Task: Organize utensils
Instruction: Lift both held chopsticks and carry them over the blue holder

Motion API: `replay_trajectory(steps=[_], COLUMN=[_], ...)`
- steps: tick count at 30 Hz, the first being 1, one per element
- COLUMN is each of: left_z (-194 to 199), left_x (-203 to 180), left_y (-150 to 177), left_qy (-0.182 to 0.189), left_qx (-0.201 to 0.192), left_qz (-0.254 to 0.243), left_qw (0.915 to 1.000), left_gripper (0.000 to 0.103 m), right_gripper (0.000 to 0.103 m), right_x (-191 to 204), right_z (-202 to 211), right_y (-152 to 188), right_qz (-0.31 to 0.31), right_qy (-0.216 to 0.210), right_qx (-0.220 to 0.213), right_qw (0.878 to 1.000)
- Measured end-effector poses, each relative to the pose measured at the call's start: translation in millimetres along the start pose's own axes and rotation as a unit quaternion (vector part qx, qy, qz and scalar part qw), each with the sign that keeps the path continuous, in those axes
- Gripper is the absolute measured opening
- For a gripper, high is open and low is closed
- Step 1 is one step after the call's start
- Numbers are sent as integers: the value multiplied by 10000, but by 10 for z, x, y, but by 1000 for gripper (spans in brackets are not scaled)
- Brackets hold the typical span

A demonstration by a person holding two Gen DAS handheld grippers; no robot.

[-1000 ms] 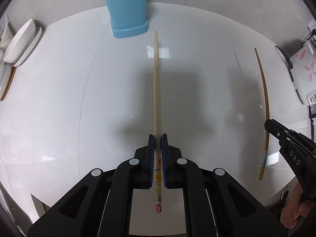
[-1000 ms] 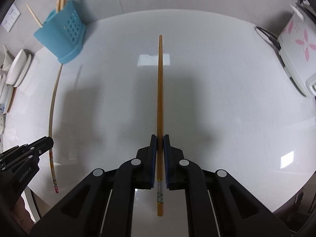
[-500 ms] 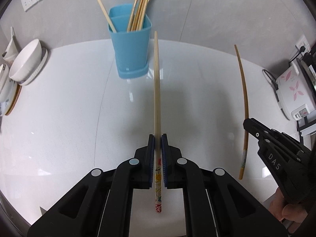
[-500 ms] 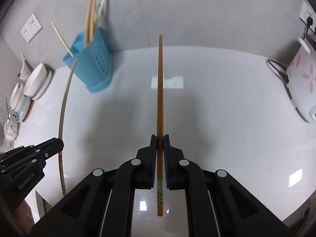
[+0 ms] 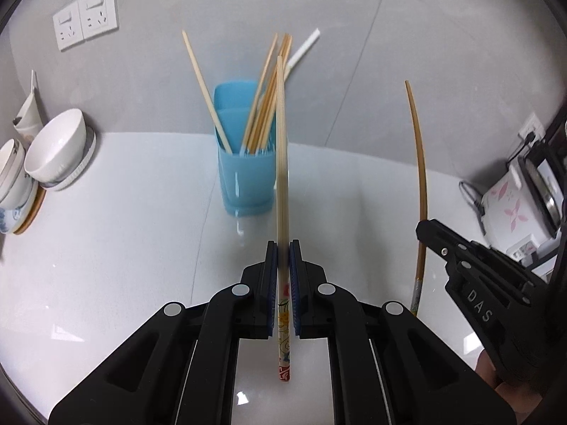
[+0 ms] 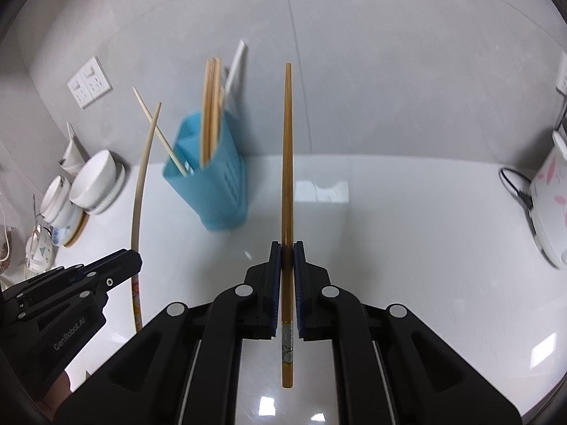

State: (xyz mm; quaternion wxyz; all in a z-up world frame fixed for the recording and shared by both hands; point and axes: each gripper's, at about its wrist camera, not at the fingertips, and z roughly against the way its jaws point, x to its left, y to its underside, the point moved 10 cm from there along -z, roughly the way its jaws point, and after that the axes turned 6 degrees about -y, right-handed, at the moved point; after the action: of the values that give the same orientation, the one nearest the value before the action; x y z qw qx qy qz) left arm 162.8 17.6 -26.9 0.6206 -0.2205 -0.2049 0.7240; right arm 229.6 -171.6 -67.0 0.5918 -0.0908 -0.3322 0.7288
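The left gripper (image 5: 282, 248) pinches a pale chopstick (image 5: 281, 163), its tip overlapping the blue utensil holder (image 5: 246, 180). The right gripper (image 6: 287, 248) pinches a brown chopstick (image 6: 287, 163), right of the holder over bare white counter (image 6: 407, 230).

Both grippers are chunky matte black plastic. The left gripper (image 5: 282, 248) has blue ribbed pads (image 5: 271, 283) and round silver screws on its arms, with "GenRobot.AI" printed on its side. The right gripper (image 6: 287, 248) looks the same but reads "DAS". A bit of bare skin (image 5: 490, 372) shows at 4 o'clock.
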Motion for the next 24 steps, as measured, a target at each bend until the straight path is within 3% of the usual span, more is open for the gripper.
replay_trajectory(steps=[8,24], left_z=[152,112], left_x=[61,-1], left_y=[-545,-1257], left_qy=[283,741], left_qx=[-826,-2221], left_qz=[94,-278], left_qw=[9961,9718], left_gripper=[6,6], right_gripper=[6,6], right_x=[234,462], right_z=[37,-82], right_y=[-401,-917], right_qz=[98,149], right_qy=[-164,-405], right_qx=[-429,-988], right_qw=[9989,9942])
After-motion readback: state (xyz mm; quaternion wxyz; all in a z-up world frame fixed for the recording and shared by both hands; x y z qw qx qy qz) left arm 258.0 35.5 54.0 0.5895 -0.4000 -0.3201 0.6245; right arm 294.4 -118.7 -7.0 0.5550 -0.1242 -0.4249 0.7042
